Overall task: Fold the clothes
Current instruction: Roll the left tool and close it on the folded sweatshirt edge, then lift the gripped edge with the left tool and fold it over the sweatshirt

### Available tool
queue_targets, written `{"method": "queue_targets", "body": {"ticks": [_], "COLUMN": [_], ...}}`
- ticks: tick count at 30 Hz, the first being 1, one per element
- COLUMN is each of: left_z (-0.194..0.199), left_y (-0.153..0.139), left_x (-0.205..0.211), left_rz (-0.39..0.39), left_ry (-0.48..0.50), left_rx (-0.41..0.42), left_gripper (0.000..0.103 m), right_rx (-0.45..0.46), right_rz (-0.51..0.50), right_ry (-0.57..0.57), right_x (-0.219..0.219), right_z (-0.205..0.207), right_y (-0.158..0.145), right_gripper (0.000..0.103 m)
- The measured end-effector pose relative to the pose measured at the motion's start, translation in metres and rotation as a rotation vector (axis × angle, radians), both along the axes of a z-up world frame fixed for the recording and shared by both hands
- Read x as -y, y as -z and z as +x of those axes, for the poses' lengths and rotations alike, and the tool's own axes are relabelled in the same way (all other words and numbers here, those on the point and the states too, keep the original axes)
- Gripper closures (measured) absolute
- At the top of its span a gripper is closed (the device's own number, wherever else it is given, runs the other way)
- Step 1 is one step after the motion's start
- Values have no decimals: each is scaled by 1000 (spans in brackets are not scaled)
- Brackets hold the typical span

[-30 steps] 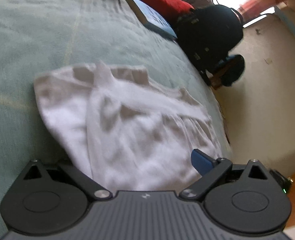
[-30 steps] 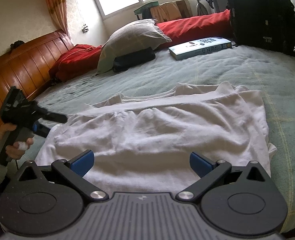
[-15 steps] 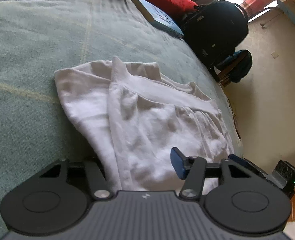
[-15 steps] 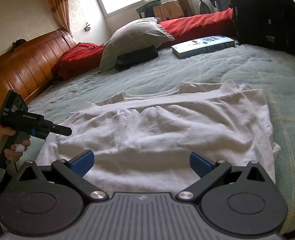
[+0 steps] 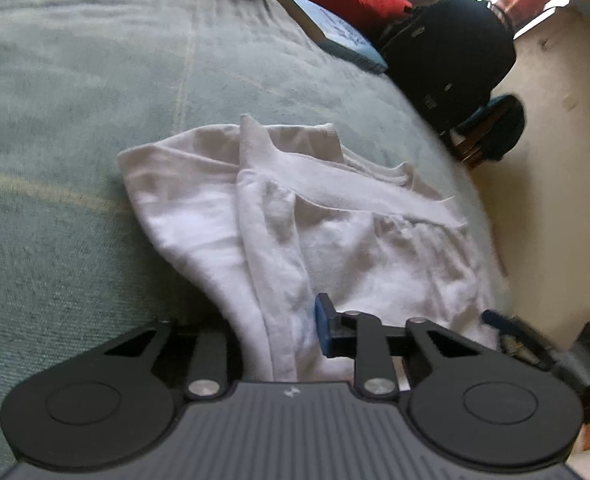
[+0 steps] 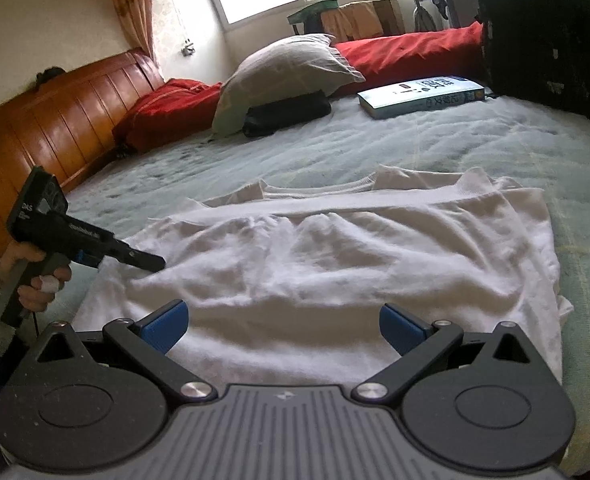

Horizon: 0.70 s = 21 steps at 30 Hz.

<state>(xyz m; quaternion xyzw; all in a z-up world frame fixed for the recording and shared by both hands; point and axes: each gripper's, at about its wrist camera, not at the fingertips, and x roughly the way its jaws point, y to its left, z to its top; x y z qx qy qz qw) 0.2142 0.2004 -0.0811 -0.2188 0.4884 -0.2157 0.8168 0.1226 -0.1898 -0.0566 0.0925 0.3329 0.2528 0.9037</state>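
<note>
A white garment point(image 6: 335, 264) lies spread and partly folded on the green bedspread point(image 6: 455, 140). My left gripper point(image 5: 279, 332) sits at the garment's left corner. Its jaws are closing, a bunched fold of cloth fills the gap, and the blue pad point(image 5: 324, 330) presses on that fold; the other finger is hidden under the cloth. In the right wrist view the left gripper point(image 6: 147, 260), held by a hand, touches that same corner. My right gripper point(image 6: 283, 328) hovers open over the near hem, with nothing pinched between its pads.
A blue book point(image 6: 419, 94), a grey pillow point(image 6: 283, 72), a black pouch point(image 6: 287, 114) and red bedding point(image 6: 411, 50) lie at the far side. A black backpack point(image 6: 543, 36) stands at the back right. A wooden headboard point(image 6: 55, 120) borders the left; the bed edge point(image 5: 479, 184) drops to the floor.
The left gripper's jaws have gone from wide apart to narrow around the garment's corner fold, and it has tilted a little. The right gripper has stayed put and open.
</note>
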Motion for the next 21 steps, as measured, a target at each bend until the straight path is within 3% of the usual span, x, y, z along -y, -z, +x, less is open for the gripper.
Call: {"method": "queue_targets", "body": {"ticks": [3,6,11,21], "left_z": [2,2,3,2], "left_y": [-7,-8,-4,-2], "left_x": [14,19,15,15], "left_rz": [96,130,110,95], "left_ry": [21,21,-1,13], "left_rx": [11,11,0,21], "left_gripper": [80,80,76,76], "right_rx": [-22,-57,-141,-168], "right_rz": [47,111,153,87], "right_ry": [-31,-90,-149,-20], "right_x": [-2,-10,-41,-74], "right_z": [11,29,63,122], "right_y": [-4,-12,-12,18], "right_gripper": [0,0,0,0]}}
